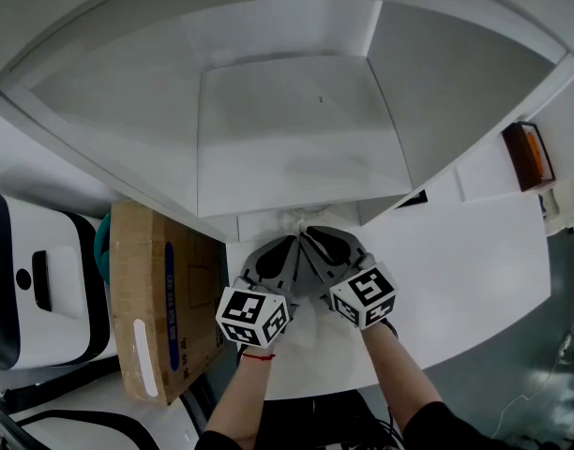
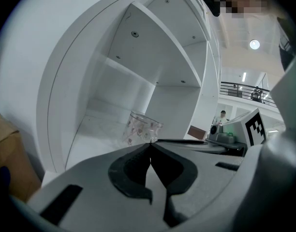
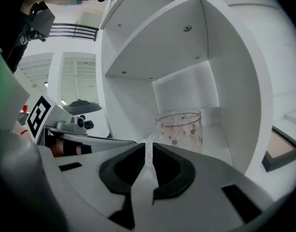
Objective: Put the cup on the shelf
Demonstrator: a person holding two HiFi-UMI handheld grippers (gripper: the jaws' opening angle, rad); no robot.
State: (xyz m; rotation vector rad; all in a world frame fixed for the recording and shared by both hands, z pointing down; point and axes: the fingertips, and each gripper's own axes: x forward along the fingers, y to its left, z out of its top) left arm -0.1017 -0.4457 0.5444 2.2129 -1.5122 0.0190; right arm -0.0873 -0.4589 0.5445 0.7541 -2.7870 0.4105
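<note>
The cup, clear glass with small red marks on its wall, stands upright on the floor of the lowest compartment of the white shelf. It is near the shelf's front edge and apart from the side walls and the back wall. Both tools are just in front of that compartment, side by side and angled toward each other, and neither touches the cup. The left hand-held gripper has its jaws pressed together with the tips meeting and nothing between them. The cup shows just beyond those tips, inside the shelf. The right hand-held gripper has its jaws drawn together too, with only a thin slit between the dark pads and nothing caught in it. The cup stands just past its tips and slightly to their right. Seen from the head view, the shelf's top panel covers the compartment, and the two marker cubes sit close together below the shelf's front edge. The shelf stands on a white bench. To the left of the shelf lies a cardboard box, and a white appliance sits further left. To the right of the shelf, well apart from it, is a small orange-brown item.
</note>
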